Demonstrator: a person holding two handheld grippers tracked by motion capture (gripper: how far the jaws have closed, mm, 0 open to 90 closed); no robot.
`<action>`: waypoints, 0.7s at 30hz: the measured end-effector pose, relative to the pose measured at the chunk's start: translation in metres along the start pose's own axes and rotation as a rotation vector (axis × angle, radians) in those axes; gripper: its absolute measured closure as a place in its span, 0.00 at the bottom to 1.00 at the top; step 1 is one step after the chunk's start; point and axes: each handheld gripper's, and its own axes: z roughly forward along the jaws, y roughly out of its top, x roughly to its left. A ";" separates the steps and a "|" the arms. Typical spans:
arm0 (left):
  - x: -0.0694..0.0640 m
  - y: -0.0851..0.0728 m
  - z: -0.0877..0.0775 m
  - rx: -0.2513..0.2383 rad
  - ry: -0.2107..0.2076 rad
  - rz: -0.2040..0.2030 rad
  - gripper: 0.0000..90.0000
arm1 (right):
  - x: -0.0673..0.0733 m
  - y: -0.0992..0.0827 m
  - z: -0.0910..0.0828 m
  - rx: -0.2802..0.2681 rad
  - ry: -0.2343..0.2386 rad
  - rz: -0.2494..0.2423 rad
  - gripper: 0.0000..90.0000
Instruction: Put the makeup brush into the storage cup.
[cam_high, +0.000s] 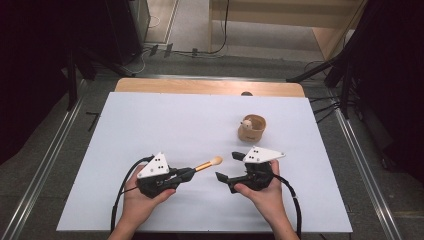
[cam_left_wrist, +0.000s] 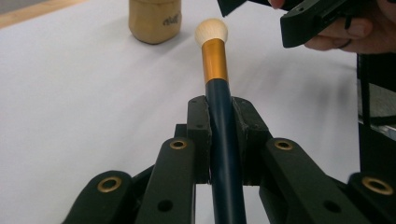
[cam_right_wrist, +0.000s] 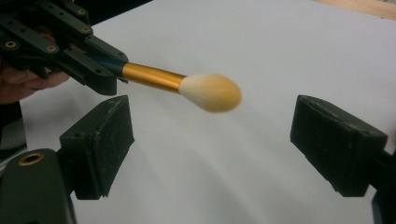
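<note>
Black jaws of the left gripper (cam_left_wrist: 219, 121) are clamped on the dark blue handle of a makeup brush (cam_left_wrist: 215, 70), gripping it just below its gold metal collar. In the high view the left gripper (cam_high: 186, 173) sits at the near left of a white counter (cam_high: 150, 125), held in a person's left hand (cam_high: 142, 200), and the brush (cam_high: 209, 163) sticks out of it with its long axis running to the right and slightly away, the pale fluffy head leading. That head points straight toward the right gripper (cam_high: 226, 166), held in the right hand (cam_high: 265, 195) just beside it. Seen from the right gripper view, the right gripper (cam_right_wrist: 210, 140) has its two jaws spread wide with nothing pressed between them, and the brush (cam_right_wrist: 210, 92) head hovers in the gap a little above the pads, touching neither. A handover seems likely, and the right gripper is nearer the bristle end. Farther back on the counter, beyond the right gripper, stands a small tan wooden cup (cam_high: 251, 127) with another pale object inside it.
</note>
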 end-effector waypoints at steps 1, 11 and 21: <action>0.000 0.000 -0.001 -0.007 0.008 0.002 0.89 | 0.000 0.000 0.000 -0.006 -0.002 0.009 0.16; -0.001 0.001 -0.007 -0.065 0.060 -0.002 0.89 | 0.007 -0.002 0.003 -0.086 -0.030 0.104 0.16; 0.000 0.001 -0.012 -0.117 0.100 -0.014 0.89 | 0.019 -0.002 0.006 -0.194 -0.032 0.231 0.16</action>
